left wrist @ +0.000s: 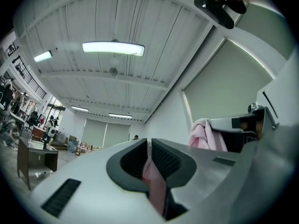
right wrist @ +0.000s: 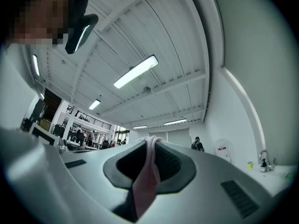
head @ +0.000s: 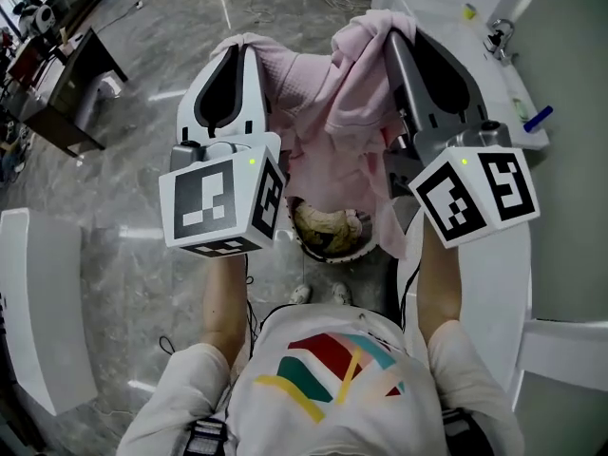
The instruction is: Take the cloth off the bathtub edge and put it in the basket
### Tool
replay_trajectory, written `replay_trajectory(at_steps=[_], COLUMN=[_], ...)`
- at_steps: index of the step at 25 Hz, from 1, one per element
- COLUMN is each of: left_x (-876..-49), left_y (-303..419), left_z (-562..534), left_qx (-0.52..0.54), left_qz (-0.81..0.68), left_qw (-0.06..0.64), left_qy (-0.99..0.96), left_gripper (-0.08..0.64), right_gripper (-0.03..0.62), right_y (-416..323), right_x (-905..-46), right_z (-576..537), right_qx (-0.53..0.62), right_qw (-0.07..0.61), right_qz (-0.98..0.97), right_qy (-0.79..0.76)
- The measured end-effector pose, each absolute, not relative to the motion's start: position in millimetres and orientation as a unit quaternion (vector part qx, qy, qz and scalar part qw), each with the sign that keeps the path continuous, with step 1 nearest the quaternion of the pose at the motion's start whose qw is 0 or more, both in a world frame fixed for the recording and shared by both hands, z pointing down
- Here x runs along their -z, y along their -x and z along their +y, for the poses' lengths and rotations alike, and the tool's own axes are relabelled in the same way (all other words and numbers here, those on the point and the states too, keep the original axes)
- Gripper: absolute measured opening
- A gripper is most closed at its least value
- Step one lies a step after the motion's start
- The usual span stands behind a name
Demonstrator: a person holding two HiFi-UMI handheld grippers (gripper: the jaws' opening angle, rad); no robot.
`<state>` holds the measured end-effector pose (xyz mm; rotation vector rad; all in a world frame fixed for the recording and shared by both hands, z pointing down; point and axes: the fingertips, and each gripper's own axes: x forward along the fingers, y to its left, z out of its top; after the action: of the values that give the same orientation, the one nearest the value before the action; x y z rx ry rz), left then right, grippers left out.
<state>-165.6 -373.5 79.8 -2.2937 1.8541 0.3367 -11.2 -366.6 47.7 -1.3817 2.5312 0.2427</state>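
A pink cloth [head: 332,112] hangs spread between my two raised grippers. The left gripper [head: 243,47] is shut on one corner of it and the right gripper [head: 389,28] on another. In the left gripper view a pink fold [left wrist: 152,174] is pinched between the dark pads of the left gripper [left wrist: 149,142]. Likewise, the right gripper view shows a strip of cloth [right wrist: 148,171] clamped in the right gripper [right wrist: 152,141]. Below the hanging cloth, a round basket [head: 328,254] stands on the floor with beige fabric in it. The cloth partly hides the basket. The white bathtub edge [head: 496,283] runs along the right.
A faucet [head: 500,38] and a blue object [head: 537,117] sit on the tub's far ledge. A dark desk [head: 66,93] stands at the far left. A white panel [head: 43,302] is at the left. The person's feet [head: 318,294] are beside the basket on the grey floor.
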Motion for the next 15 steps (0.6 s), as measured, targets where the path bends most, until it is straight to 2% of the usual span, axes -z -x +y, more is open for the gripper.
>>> replay_trajectory(at_steps=[3, 7, 15], left_x=[-50, -47, -68], left_y=[156, 161, 143], left_z=[-374, -364, -372], left_qx=[-0.12, -0.127, -0.103], left_qz=[0.614, 0.608, 0.601], left_qw=[0.11, 0.128, 0.081], left_qy=[0.772, 0.773, 0.788], left_gripper=[0.046, 0.046, 0.046], right_gripper=[0.064, 0.064, 0.064], right_y=[5, 9, 3], right_x=[-9, -2, -21], right_z=[-364, -351, -355], right_qx=[-0.108, -0.138, -0.097], right_qw=[0.141, 0.153, 0.127], right_qz=[0.864, 0.854, 0.854], right_qy=[0.471, 0.478, 0.495])
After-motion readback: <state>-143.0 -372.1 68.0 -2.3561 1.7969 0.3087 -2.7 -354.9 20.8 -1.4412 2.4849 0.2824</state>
